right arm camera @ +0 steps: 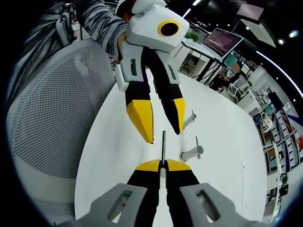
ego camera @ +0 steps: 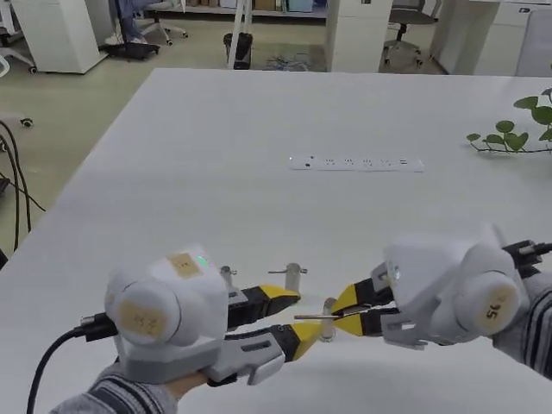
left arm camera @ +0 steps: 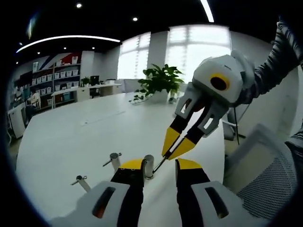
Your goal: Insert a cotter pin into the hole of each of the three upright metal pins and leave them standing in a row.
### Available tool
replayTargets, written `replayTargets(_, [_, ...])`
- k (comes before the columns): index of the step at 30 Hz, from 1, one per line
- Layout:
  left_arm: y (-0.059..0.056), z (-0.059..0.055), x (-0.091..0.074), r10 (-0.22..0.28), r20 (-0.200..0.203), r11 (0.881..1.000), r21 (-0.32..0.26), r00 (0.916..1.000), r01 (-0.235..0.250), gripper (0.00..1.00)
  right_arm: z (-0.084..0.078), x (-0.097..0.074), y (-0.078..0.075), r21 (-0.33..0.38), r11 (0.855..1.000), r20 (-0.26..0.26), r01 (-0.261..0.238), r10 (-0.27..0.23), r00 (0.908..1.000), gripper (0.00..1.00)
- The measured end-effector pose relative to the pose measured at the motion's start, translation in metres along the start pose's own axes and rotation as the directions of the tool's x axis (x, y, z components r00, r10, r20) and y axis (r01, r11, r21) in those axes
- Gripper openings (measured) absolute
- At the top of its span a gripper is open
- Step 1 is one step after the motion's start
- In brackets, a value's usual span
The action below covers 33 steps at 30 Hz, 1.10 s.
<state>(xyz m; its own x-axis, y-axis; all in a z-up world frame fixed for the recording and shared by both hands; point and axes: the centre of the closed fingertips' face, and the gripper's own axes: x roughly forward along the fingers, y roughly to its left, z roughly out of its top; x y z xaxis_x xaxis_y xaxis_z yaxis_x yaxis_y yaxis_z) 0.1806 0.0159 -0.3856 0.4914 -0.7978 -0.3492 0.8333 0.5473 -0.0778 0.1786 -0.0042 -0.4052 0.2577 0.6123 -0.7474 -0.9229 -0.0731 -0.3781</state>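
At the left of the head view the left gripper [ego camera: 304, 312] lies low over the white bench [ego camera: 216, 155], its fingers [left arm camera: 132, 166] spread apart and gripping nothing. Beyond them stand the leftmost metal pin [ego camera: 227, 274] and the middle metal pin [ego camera: 293, 272], both upright, and each is crossed by its own wire in the left gripper view. Next, between the spread fingers and just beside one of them, stands the third metal pin [left arm camera: 148, 165], its long axis vertical. The cotter pin [right arm camera: 163, 142] lies level, its long axis roughly along the bench and its free end pointing left at that pin's top. Whether it has entered the hole I cannot tell. The right gripper [right arm camera: 163, 166] has its fingers pinched tight on the wire's rear end. I judge the wire light, stiff and slick (prone to swivel in a loose pinch), best held near its head with the legs free. The upright pin looks tippy, so steady it low on the shank.
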Motion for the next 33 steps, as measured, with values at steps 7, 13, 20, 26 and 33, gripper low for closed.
replayTargets(7, [0.006,-0.015,0.014,0.067,-0.036,0.997,0.048,0.9971,-0.065,0.29,-0.021,-0.008,-0.007,0.02,1.0,-0.037,0.025,-0.024,0.999,0.0])
replayTargets(13, [0.012,-0.025,0.025,0.126,-0.052,0.991,0.055,0.9907,-0.123,0.32,-0.034,-0.011,-0.012,0.026,0.999,-0.061,0.033,-0.031,0.9976,0.0])
replayTargets(20, [0.019,-0.034,0.039,0.182,-0.071,0.983,0.04,0.9807,-0.18,0.32,-0.044,-0.009,-0.011,0.038,0.999,-0.07,0.024,-0.021,0.9973,0.0])
replayTargets(26, [0.024,-0.041,0.051,0.203,-0.089,0.979,0.032,0.9752,-0.2,0.27,-0.053,-0.01,-0.012,0.059,0.998,-0.072,0.029,-0.025,0.9971,0.0])
replayTargets(33, [0.02,-0.049,0.063,0.195,-0.118,0.981,0.021,0.9737,-0.194,0.24,-0.067,-0.012,-0.018,0.087,0.995,-0.081,0.05,-0.043,0.9958,0.0])
